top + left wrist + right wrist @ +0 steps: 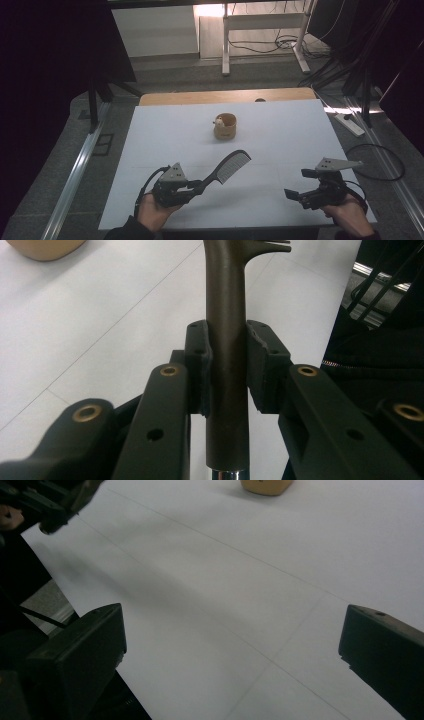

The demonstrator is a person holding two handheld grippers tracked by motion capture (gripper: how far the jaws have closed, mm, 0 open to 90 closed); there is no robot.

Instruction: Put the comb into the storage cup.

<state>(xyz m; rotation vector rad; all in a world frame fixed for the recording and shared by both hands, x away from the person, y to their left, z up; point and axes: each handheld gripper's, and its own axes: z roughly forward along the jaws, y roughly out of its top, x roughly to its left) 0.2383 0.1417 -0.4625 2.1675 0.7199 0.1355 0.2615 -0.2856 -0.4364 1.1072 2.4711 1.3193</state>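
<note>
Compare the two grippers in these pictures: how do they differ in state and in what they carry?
The left gripper is shut on the handle of the dark comb, while the right gripper holds nothing. In its own view, the left gripper's pads press against the comb's handle; the right gripper's jaws stand wide apart over the bare white table. Both are black, hand-held, and near the table's front edge.

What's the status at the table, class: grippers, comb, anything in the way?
Left gripper shut on comb handle, comb raised. Right gripper open, empty. Wooden cup ahead, path clear.
</note>
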